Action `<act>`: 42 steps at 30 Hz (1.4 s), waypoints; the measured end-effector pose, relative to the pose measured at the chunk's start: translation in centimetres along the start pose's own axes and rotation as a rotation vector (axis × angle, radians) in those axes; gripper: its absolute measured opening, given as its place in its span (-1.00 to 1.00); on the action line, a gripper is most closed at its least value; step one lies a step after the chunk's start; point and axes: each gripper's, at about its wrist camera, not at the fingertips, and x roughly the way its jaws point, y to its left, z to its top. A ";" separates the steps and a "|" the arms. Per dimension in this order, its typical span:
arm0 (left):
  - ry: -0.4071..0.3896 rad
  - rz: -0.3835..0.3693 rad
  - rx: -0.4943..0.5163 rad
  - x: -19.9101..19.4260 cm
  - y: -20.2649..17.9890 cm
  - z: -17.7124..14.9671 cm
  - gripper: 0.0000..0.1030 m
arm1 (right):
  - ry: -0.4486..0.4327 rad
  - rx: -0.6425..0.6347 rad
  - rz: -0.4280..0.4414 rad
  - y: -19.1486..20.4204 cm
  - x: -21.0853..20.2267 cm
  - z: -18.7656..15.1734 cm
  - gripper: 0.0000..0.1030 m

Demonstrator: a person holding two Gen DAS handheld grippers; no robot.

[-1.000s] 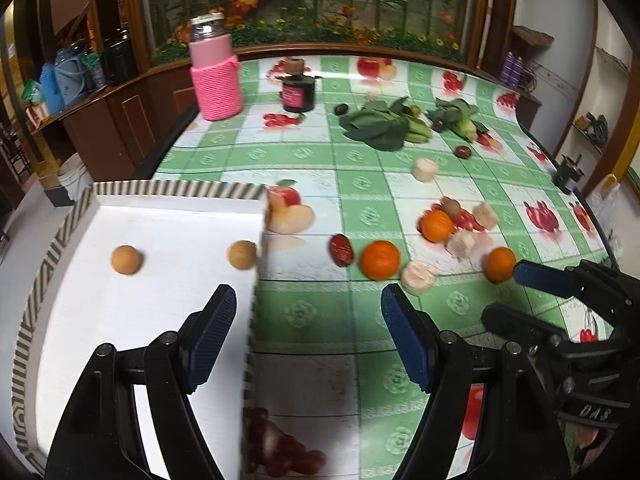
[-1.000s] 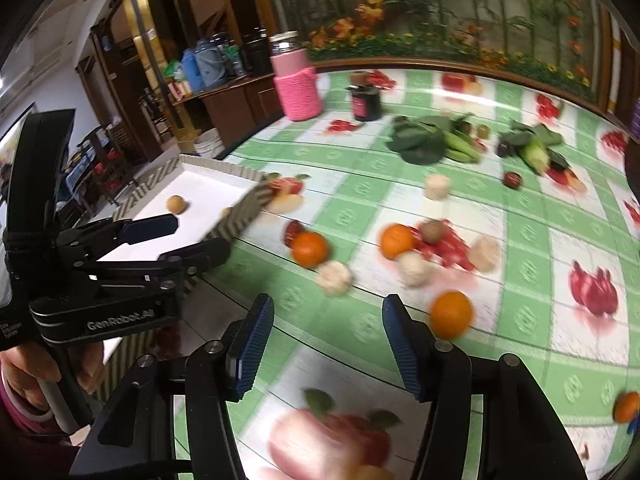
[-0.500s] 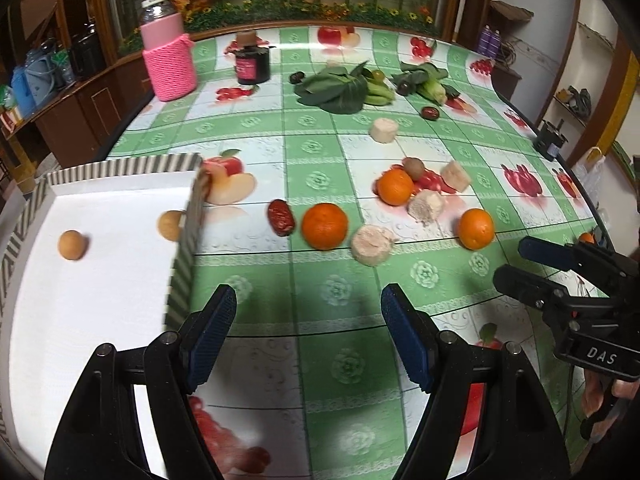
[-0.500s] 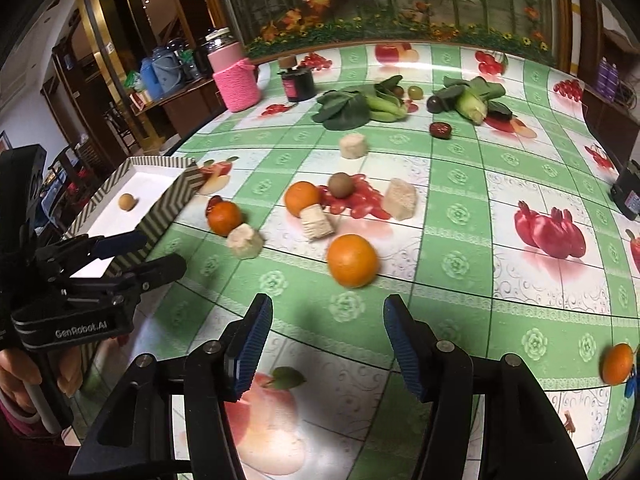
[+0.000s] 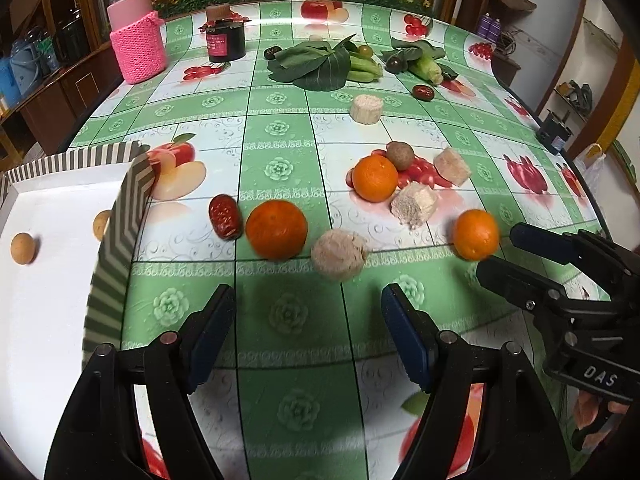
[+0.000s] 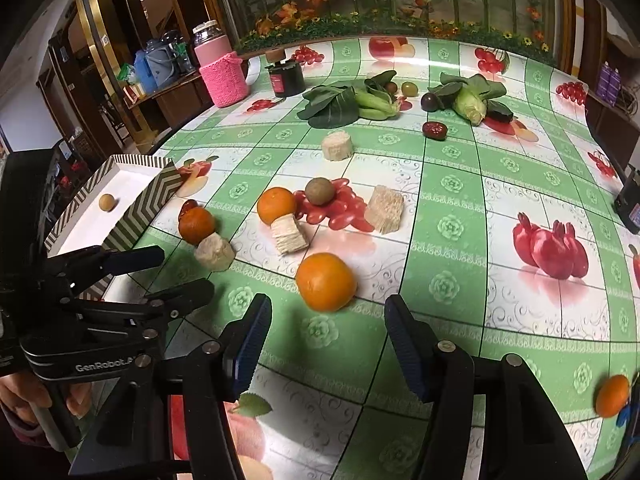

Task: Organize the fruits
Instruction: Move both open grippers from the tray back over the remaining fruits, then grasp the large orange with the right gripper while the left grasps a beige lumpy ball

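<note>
Tablecloth (image 5: 280, 132) | R view only: 4th orange (image 6: 612, 396) | both grippers agape

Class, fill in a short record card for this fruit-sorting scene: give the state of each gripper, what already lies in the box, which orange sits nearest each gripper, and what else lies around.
left gripper: open, empty
right gripper: open, empty
striped box: white inside, holds two small tan round fruits
orange nearest left gripper: on the tablecloth beside a red date
orange nearest right gripper: just ahead of the open fingers, untouched
also on table: pale chunks, leafy greens, pink-sleeved jar
</note>
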 end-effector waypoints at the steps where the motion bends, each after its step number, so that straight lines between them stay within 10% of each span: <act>1: 0.001 0.003 0.001 0.2 -0.1 0.1 0.45 | 0.000 0.000 0.001 0.0 0.1 0.1 0.18; 17: -0.014 0.064 0.006 1.3 -0.2 1.3 0.41 | 0.043 -0.024 0.005 0.0 2.3 1.0 -0.03; 21: -0.029 0.054 0.025 1.1 -0.4 1.4 0.04 | 0.035 -0.021 0.012 -0.2 2.4 1.0 -0.33; 24: -0.035 0.036 0.044 0.8 -0.6 1.3 -0.68 | 0.034 -0.027 0.010 -0.1 2.2 0.8 -0.34; 28: -0.026 -0.008 0.019 0.4 -0.1 1.1 -0.79 | 0.030 -0.024 0.018 0.0 1.6 0.4 -0.34; 42: -0.021 -0.015 -0.039 -0.1 1.3 1.3 -0.36 | 0.022 -0.022 0.029 0.3 0.7 0.1 -0.34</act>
